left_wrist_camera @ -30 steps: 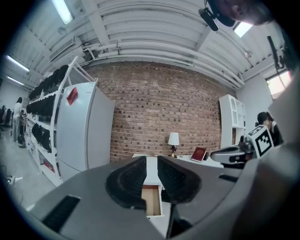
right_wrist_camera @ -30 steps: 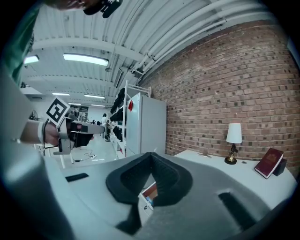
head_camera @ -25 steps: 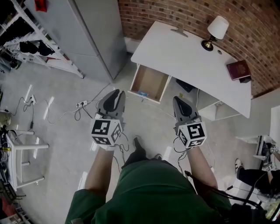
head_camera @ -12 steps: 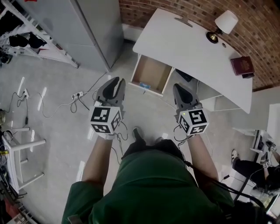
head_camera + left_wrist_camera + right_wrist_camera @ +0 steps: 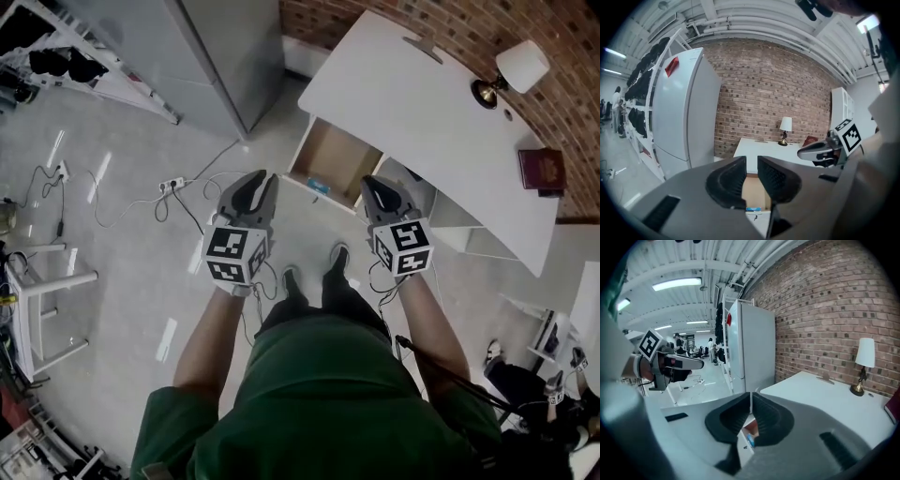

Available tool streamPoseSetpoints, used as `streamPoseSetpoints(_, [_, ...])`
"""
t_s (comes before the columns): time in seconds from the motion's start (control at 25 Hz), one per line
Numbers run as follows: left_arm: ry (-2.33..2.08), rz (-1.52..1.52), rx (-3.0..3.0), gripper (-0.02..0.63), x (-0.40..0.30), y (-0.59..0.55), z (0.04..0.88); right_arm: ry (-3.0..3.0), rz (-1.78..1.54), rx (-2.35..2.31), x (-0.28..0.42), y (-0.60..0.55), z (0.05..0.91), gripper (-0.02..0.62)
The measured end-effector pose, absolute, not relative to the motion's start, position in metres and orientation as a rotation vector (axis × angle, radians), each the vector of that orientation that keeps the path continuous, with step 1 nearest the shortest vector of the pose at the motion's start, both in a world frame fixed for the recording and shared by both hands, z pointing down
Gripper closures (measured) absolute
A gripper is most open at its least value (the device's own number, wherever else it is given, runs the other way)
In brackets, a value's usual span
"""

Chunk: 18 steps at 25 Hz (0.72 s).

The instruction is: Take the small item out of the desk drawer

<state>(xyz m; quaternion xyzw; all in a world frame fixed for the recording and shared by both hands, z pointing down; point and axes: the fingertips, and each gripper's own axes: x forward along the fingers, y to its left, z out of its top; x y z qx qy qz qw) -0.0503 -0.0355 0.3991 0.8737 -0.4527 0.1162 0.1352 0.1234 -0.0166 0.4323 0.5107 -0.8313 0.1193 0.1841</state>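
Note:
The white desk [image 5: 412,103] has its wooden drawer [image 5: 333,155] pulled open. A small blue item [image 5: 318,187] lies at the drawer's front edge; it also shows low between the jaws as the blue item [image 5: 753,209] and the blue item [image 5: 749,440]. My left gripper [image 5: 258,178] is held in the air just left of the drawer front, open and empty [image 5: 751,161]. On the other side of the drawer front, my right gripper [image 5: 372,183] has its jaws just starting to open, with only a thin slit and nothing between them [image 5: 751,397].
A table lamp [image 5: 511,70] and a dark red book [image 5: 542,171] sit on the desk by the brick wall. A grey fridge [image 5: 225,47] stands left of the desk. Cables and a power strip [image 5: 171,186] lie on the floor at the left. The person's feet [image 5: 337,258] are below the drawer.
The person has stepped toward the desk, one foot coming forward. Both grippers now sit closer to the drawer front. The left jaws look the same.

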Motion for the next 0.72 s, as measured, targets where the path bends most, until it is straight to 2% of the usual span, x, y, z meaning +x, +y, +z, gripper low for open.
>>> streamPoseSetpoints(0.72, [-1.354, 0.677, 2.232, 0.537, -0.034, -0.066, 0.563, -2.281, 0.437, 0.832, 0.085, -0.083, 0.607, 0.532])
